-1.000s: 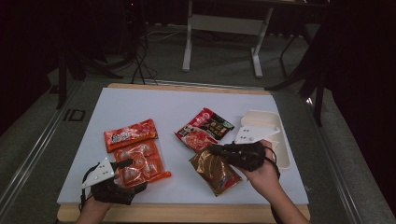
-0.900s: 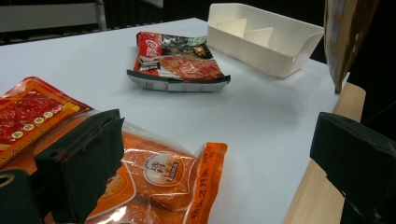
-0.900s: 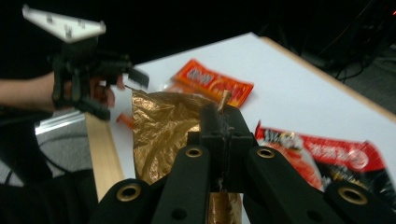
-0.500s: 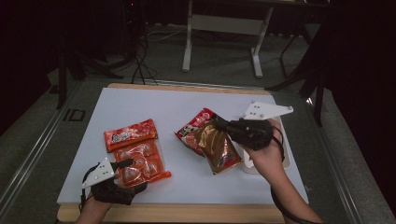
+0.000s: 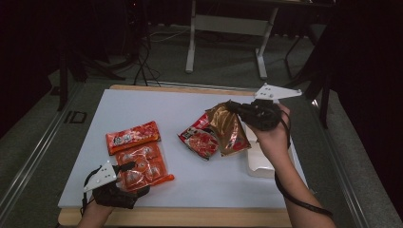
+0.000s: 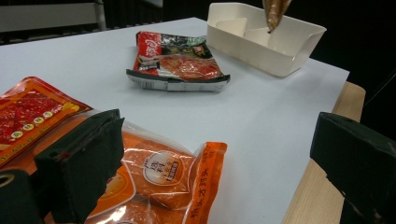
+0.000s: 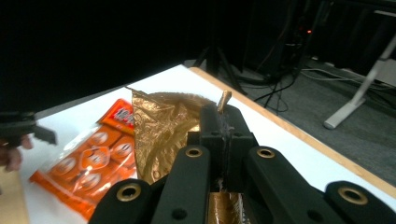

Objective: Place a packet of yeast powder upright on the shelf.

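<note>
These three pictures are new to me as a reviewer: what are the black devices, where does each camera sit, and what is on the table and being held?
A person holds a hand-operated two-jaw gripper in each hand; there is no robot arm. The high view looks down from above the table. The other two cameras ride on the grippers and look along their black jaws.

The right gripper is shut on a corner of a brown packet, held up in the air near the white tray. The left gripper is open, its jaws resting at an orange snack bag.

Also lying on the table: a red packet beside the orange bag, and a red and black packet in the middle.
</note>
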{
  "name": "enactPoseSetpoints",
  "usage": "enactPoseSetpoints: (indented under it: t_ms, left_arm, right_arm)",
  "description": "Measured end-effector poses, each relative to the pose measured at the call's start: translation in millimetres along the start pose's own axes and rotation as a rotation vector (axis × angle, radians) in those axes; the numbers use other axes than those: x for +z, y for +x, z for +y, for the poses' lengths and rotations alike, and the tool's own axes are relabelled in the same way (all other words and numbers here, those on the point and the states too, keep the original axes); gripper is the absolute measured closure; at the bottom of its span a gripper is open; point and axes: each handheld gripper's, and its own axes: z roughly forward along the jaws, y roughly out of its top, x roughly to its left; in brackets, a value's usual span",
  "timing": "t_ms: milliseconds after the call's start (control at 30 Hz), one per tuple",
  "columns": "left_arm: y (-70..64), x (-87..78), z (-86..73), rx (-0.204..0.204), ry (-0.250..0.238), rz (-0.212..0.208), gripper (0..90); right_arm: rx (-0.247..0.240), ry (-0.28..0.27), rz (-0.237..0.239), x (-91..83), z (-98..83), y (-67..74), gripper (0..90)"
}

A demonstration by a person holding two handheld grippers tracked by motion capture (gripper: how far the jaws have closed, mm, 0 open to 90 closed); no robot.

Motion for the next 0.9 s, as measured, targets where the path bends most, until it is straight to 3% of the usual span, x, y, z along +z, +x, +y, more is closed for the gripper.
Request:
enactPoseSetpoints:
  t_ms: [900]
  left_arm:
    - [1.0,0.2,-0.6,-0.008,-0.002,0.0,2.9]
  right_arm:
    - [0.139,-0.081,-0.196,-10.6,3.0,-86.6,89.6]
